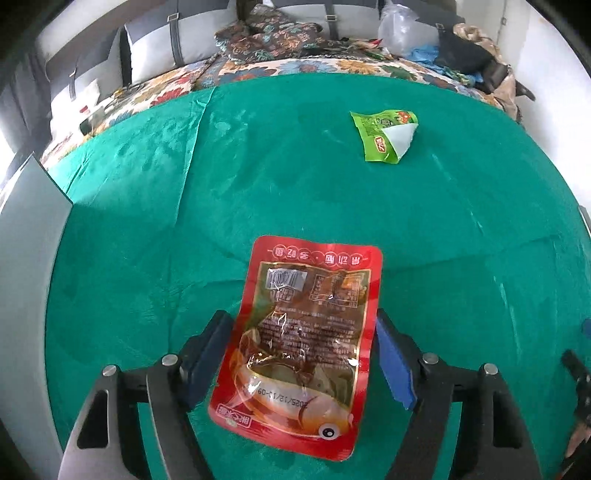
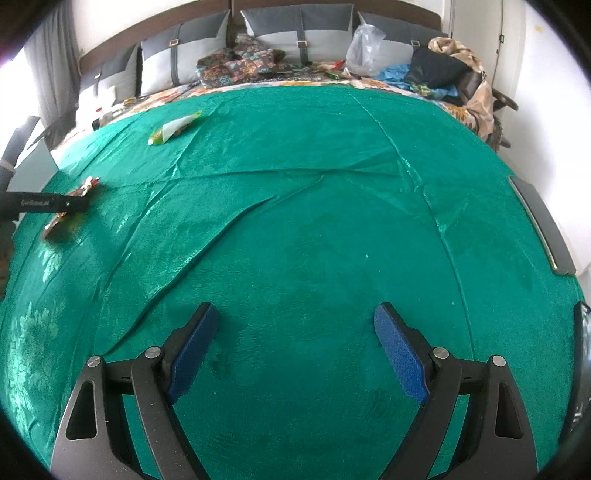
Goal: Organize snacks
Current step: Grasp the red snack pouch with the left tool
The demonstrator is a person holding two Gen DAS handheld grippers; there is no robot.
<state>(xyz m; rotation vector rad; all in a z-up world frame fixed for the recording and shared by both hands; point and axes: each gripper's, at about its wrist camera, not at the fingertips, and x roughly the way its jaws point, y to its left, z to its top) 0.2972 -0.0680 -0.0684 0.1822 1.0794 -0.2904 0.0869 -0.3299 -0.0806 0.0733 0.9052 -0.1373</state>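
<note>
A red snack packet [image 1: 306, 332] lies flat, back side up, on the green cloth [image 1: 258, 166]. My left gripper [image 1: 301, 321] straddles it: the blue pads [image 1: 391, 354] stand right at its long edges, and the packet shows no buckling. In the right wrist view the same packet [image 2: 86, 184] lies at the far left under the left gripper [image 2: 70, 203]. A green snack packet [image 1: 380, 136] with a folded white corner lies farther back, also visible as the green packet [image 2: 177, 127]. My right gripper [image 2: 295, 314] hangs open over bare cloth.
Grey flat boards stand at the cloth's left edge [image 1: 33, 221] and right edge [image 2: 543, 229]. Behind the cloth lie patterned bedding [image 2: 240, 62], grey pillows [image 2: 299, 33], a clear plastic bag [image 2: 364, 48] and a heap of clothes [image 2: 450, 66].
</note>
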